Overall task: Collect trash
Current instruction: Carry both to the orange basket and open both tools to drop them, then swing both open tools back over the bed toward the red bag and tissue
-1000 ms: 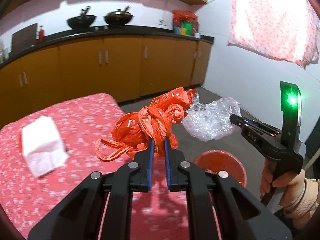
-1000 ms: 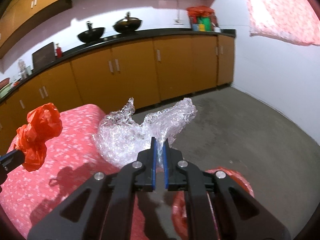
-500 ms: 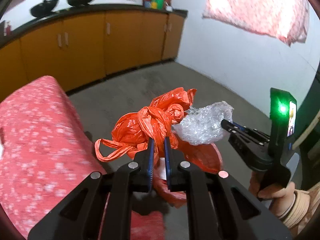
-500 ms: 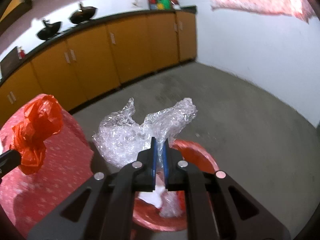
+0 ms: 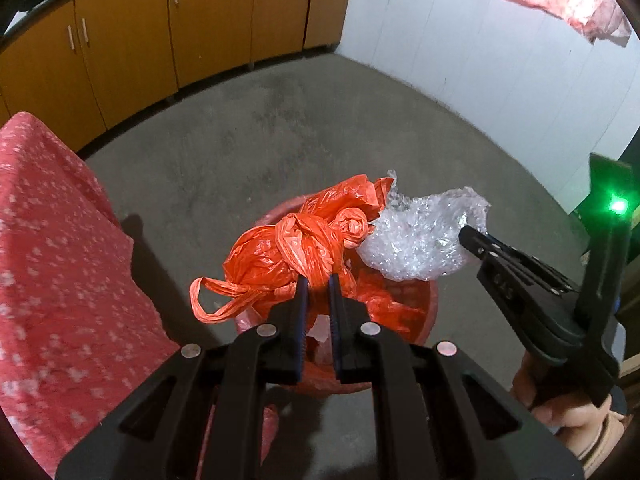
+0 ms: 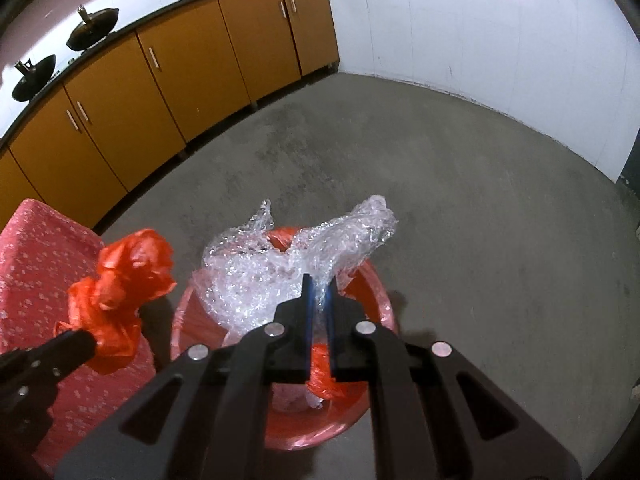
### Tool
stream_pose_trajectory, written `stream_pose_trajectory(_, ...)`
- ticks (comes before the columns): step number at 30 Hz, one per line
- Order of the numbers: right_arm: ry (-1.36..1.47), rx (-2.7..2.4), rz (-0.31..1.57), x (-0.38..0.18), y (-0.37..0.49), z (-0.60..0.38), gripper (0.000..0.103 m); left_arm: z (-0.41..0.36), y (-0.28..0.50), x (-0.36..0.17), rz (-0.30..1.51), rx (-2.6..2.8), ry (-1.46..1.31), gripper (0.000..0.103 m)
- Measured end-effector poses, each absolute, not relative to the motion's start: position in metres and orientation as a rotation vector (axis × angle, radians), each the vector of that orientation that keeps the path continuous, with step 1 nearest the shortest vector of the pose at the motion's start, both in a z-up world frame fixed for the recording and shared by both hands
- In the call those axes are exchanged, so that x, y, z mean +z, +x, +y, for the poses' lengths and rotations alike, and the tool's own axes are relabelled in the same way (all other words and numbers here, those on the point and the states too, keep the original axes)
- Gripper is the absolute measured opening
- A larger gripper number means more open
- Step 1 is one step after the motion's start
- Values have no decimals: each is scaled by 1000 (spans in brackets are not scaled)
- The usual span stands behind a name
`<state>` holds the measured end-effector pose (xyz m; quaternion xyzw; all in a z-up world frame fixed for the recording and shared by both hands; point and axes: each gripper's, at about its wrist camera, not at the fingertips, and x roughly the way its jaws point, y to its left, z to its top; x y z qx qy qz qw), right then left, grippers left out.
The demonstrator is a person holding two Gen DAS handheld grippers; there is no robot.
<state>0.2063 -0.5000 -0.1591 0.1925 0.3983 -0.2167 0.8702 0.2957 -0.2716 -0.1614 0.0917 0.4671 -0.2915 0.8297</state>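
The left gripper pinches the orange bag, the right gripper the bubble wrap, both above the red bin's rim. Drop step: both jaws should release.

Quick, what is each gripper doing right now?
Left gripper: closed, holding the orange plastic bag over the red bin.
Right gripper: closed, holding the bubble wrap over the same bin.
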Motion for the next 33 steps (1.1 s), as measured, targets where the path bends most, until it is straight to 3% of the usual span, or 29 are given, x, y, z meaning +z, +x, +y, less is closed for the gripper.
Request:
stream_pose_trajectory(8,435,-418,858,-171,222,-506,9,-298,306,-184,1052,-573,234,11)
stream_pose_trajectory(12,419,-379,862,-171,226,-503,15,-299,304,-186,1062,-568,222,14)
stream_pose_trajectory(14,407,-362,856,-169,225,-501,27,-302,303,-181,1061,-560,215,19)
stream_pose_trajectory(18,401,-359,841,-164,225,-500,29,-298,306,-180,1062,-553,182,26)
stream_pose_trajectory(29,232,-308,745,-104,225,-465,35,-232,299,-99,881,-504,40,26)
stream_pose_trajectory(33,208,-220,689,-68,236,-425,39,-174,294,-64,792,-441,-18,34)
